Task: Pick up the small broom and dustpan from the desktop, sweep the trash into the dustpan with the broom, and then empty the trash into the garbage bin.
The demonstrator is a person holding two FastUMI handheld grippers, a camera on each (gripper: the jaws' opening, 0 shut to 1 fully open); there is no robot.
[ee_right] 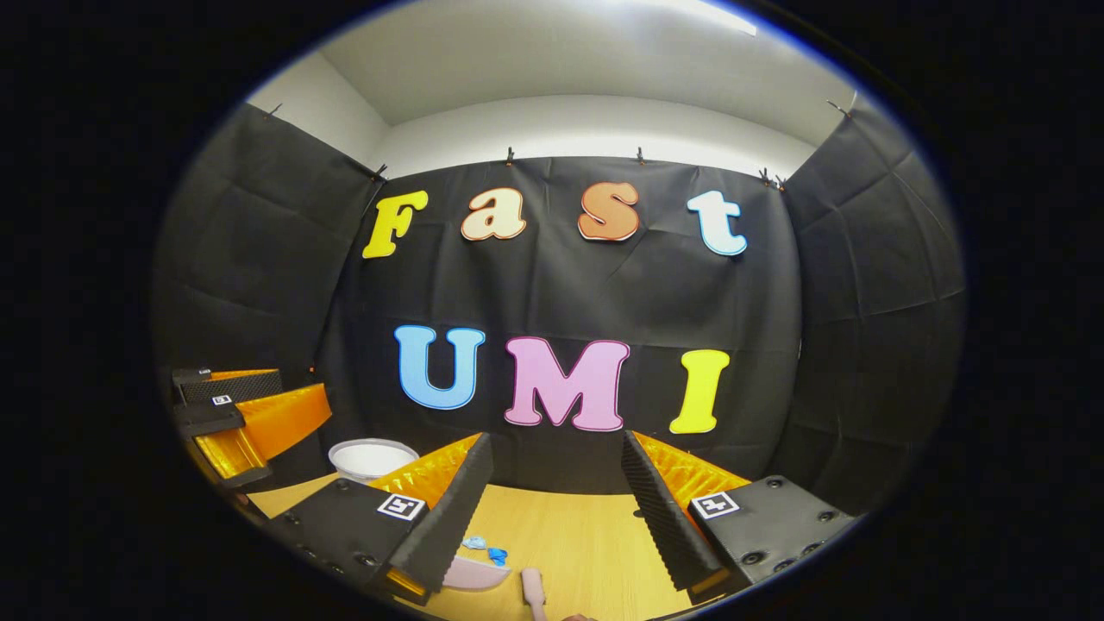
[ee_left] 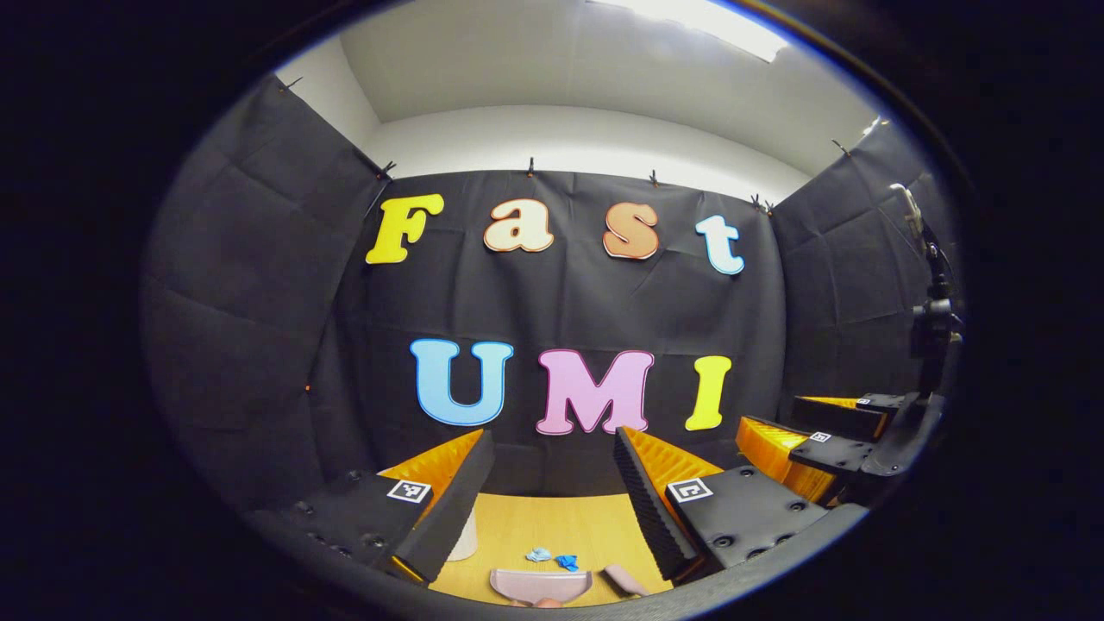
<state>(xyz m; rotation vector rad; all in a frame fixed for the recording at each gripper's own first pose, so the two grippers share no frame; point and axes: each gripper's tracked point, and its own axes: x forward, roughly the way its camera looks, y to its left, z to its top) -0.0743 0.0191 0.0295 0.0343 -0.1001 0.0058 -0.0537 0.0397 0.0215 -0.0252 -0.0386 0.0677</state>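
Wooden tabletop carries the light, stiff dustpan near its front edge, broom just right, blue trash beyond, while left tool and right tool hover wide open, empty; handles look the best hold.

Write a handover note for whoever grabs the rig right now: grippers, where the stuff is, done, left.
Left gripper: jaws open, holding nothing, raised above the desk.
Right gripper: jaws open, holding nothing, also raised.
Dustpan lies on the desk near the front edge, with the blue trash just beyond it. Broom lies beside the dustpan, to its right in both views. White bin stands at the back left of the desk.
Done: nothing; both tools untouched.
Left: pick up broom and dustpan, sweep the trash in, empty it into the bin.
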